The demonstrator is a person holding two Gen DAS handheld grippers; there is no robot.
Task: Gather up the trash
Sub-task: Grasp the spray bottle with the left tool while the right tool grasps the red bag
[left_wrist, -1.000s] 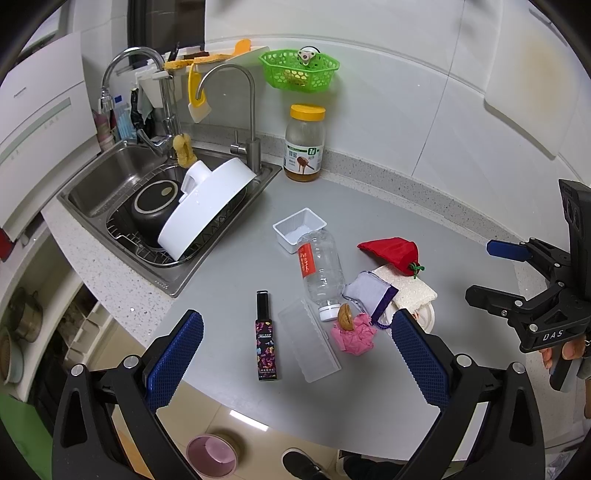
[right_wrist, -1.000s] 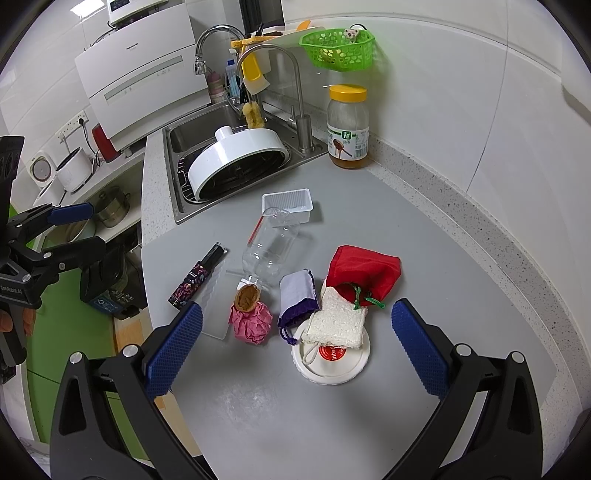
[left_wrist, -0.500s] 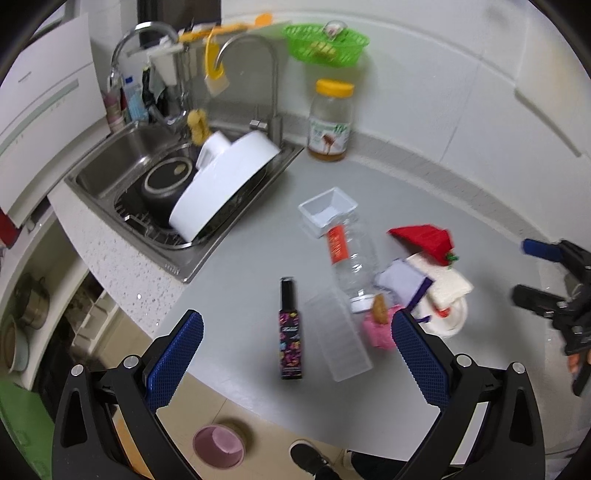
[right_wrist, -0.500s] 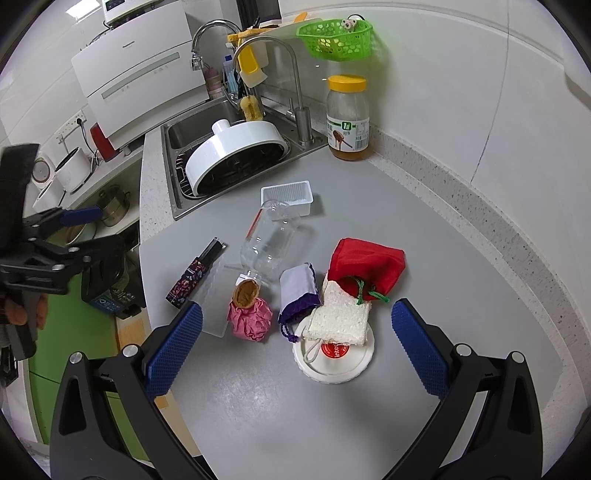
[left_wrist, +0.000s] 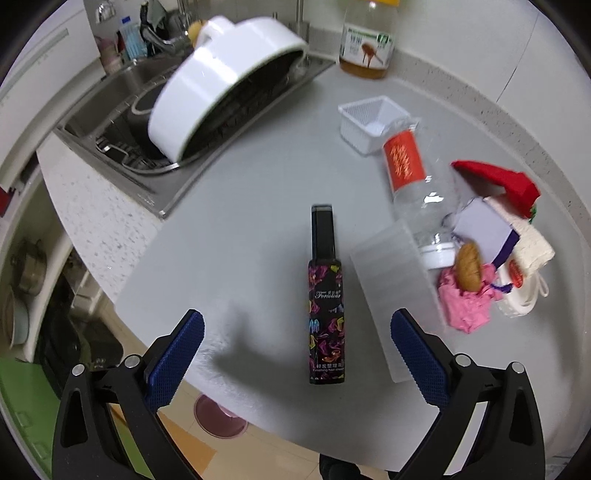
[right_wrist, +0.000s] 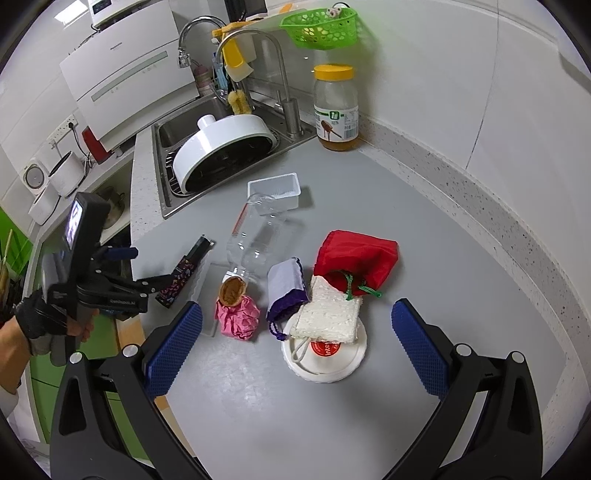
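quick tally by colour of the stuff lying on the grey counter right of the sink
White or clear: 5 - tray, bottle, flat lid, round lid, sponge cloth
Red: 1 - pouch
Purple: 1 - pouch
Pink: 1 - crumpled paper
Brown: 1 - shell
Black: 1 - tube
Yellow-capped: 1 - jar
Total: 11

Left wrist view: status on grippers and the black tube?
Left gripper open, empty, lined up on black tube. Right gripper open, empty. Tube flat on counter, clear lid close beside.

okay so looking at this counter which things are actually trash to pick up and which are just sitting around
Likely trash: black hair cream tube, empty clear bottle, pink crumpled wad, white plastic tray.

Just lying about: honey jar, red pouch, purple pouch, white pot lid, green basket.
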